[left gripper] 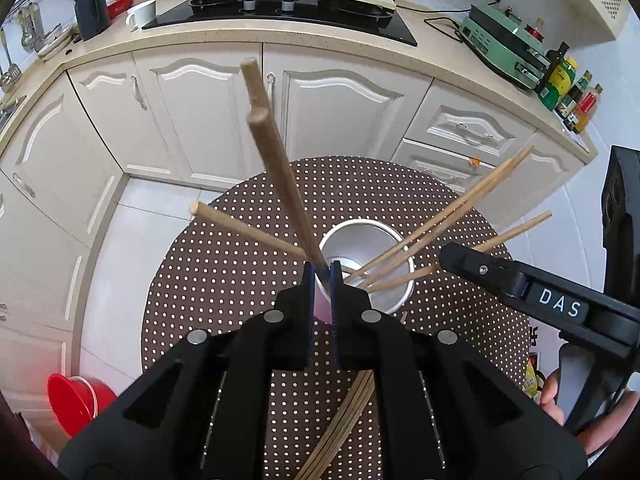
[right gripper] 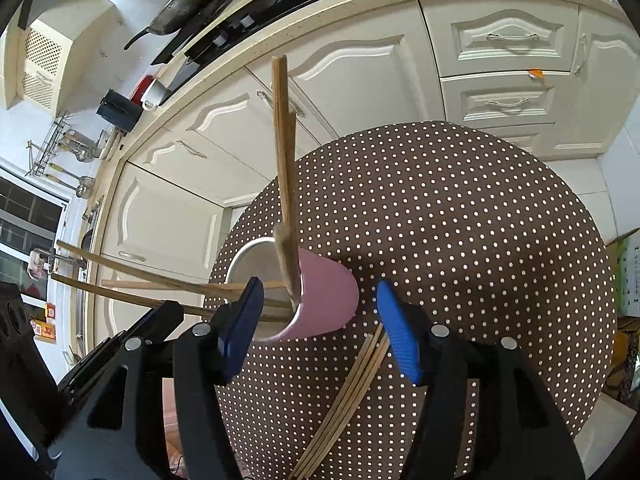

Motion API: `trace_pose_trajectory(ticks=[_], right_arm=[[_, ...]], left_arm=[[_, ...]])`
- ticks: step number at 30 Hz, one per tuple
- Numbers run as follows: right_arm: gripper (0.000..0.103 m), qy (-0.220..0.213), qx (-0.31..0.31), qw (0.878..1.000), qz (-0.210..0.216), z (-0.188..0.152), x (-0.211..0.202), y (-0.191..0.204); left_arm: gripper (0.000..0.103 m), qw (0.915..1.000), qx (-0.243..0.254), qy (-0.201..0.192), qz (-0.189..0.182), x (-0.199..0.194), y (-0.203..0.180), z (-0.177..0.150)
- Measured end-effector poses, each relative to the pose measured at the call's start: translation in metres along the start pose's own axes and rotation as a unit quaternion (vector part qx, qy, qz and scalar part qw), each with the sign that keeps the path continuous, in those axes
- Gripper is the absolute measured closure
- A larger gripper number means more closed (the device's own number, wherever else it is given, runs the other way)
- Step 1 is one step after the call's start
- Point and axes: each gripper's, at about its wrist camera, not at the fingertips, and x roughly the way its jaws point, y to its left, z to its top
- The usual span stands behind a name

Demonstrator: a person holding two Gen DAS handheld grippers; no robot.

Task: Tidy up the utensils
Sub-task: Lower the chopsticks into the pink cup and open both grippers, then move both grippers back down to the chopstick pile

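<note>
A pink cup [right gripper: 328, 300] with a white inside [left gripper: 372, 256] stands on the round brown dotted table [right gripper: 480, 240]. Several wooden chopsticks lean in it. My left gripper [left gripper: 322, 280] is shut on two chopsticks [left gripper: 276, 160] at the cup's rim, their thick ends rising toward the camera. In the right wrist view its fingers [right gripper: 170, 310] show at the left, around those sticks. My right gripper [right gripper: 320, 324] is open, its blue pads either side of the cup's near edge and pressing on nothing. Two other chopsticks [right gripper: 285, 168] stand steeply in the cup. A loose bundle of chopsticks [right gripper: 348, 400] lies on the table.
White kitchen cabinets [left gripper: 192, 120] and a counter with a black hob [left gripper: 280, 16] curve behind the table. A red bucket [left gripper: 76, 400] sits on the floor at the left. Bottles [left gripper: 572, 92] and a green appliance [left gripper: 504, 48] stand on the counter at the right.
</note>
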Motion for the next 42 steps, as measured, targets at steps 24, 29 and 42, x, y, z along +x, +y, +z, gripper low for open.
trace_pose_trajectory(ticks=[24,29,42], right_arm=[[0.038,-0.015,0.002,1.0,-0.003,-0.036,-0.031,0.004],[0.038,-0.017,0.004,1.0,-0.006,-0.047,-0.035,0.004],[0.037,-0.014,0.037,0.999,-0.025,-0.078,-0.03,-0.005]], left_arm=[[0.058,0.9985,0.007,-0.041,0.035,-0.039,0.003,-0.019],[0.058,0.9984,0.007,-0.041,0.039,-0.045,0.006,-0.028],[0.056,0.9987,0.029,-0.018,0.039,-0.043,0.017,-0.057]])
